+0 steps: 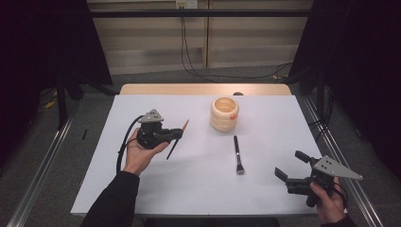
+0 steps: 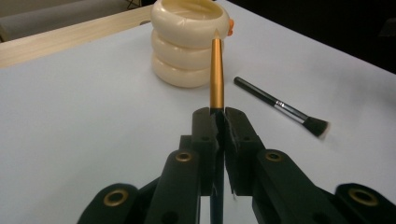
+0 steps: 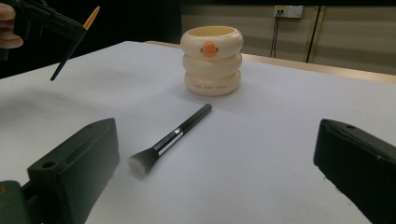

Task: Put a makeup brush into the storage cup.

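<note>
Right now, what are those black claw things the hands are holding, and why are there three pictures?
Those are grippers: tools with two black jaws that a person squeezes shut to pick things up. One picture comes from a camera up high, looking down on the white table. The other two come from little cameras riding on each gripper, looking along its jaws.

The left gripper is shut on a thin brush with a gold tip, lifted off the table. The right gripper is open and holds nothing; the right gripper view shows its jaws standing far apart.

On the table stands a cream pot shaped like stacked rings, with a small orange beak on its side. In front of it lies a black makeup brush with a fluffy head.
</note>
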A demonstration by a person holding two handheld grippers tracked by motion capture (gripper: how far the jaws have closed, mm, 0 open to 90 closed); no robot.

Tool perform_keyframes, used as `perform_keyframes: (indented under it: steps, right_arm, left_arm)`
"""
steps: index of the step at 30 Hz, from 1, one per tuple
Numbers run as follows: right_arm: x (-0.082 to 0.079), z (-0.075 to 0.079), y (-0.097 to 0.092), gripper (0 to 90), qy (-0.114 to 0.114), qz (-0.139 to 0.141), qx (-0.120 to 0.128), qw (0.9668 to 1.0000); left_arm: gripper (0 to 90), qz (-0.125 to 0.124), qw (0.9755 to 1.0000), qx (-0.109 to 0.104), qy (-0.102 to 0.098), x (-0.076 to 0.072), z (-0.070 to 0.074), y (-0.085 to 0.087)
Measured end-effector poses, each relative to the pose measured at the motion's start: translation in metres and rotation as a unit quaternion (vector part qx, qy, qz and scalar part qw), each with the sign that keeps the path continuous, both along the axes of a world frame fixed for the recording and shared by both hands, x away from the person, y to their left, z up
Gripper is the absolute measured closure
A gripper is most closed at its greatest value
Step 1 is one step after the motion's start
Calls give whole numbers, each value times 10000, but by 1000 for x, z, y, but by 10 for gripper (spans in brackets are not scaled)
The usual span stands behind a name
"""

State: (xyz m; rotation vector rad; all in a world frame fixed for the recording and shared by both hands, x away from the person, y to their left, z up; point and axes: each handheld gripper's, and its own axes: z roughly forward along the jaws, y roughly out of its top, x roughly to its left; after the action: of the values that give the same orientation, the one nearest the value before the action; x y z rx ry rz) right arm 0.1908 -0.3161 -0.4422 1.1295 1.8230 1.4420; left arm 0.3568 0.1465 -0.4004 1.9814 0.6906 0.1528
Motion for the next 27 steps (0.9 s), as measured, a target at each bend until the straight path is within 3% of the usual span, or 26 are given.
perform_keyframes:
  steps: [5, 6, 7, 9, 16, 17, 20, 21, 22, 23, 27]
  right_arm:
    - [0, 0, 0, 1, -3, -26, -1, 10000]
    - [0, 0, 0, 0, -4, -15, 0, 10000]
    - [0, 0, 0, 0, -11, -23, 2, 10000]
    - [0, 0, 0, 0, -10, -16, 3, 10000]
    - [0, 0, 0, 0, -25, -24, -2, 10000]
    - [0, 0, 0, 0, -22, -7, -4, 10000]
    - [0, 0, 0, 0, -16, 13, -6, 10000]
    - [0, 0, 0, 0, -24, 6, -7, 10000]
    - [0, 0, 0, 0, -21, 11, -6, 10000]
    - [-1, 1, 0, 0, -20, 18, -5, 10000]
    - [0, 0, 0, 1, -31, 8, 23, 10000]
  left_arm:
    - [835, -11, 9997, -172, -167, -7, 5, 1]
    - [835, 46, 9989, -232, -404, -13, 8, 1]
    - [835, 22, 9985, -342, -419, -14, 9, 0]
    - [835, 72, 9982, -337, -490, -17, 11, 1]
    - [835, 73, 9959, -659, -613, -27, 13, 2]
    - [835, 203, 9950, -634, -741, -31, 13, 3]
    - [835, 262, 9945, -707, -729, -34, 12, 2]
    - [835, 164, 9939, -797, -739, -35, 11, 3]
    - [835, 208, 9944, -747, -721, -37, 12, 3]
    - [835, 137, 9933, -886, -726, -38, 11, 3]
    - [835, 165, 9919, -1046, -700, -42, 10, 5]
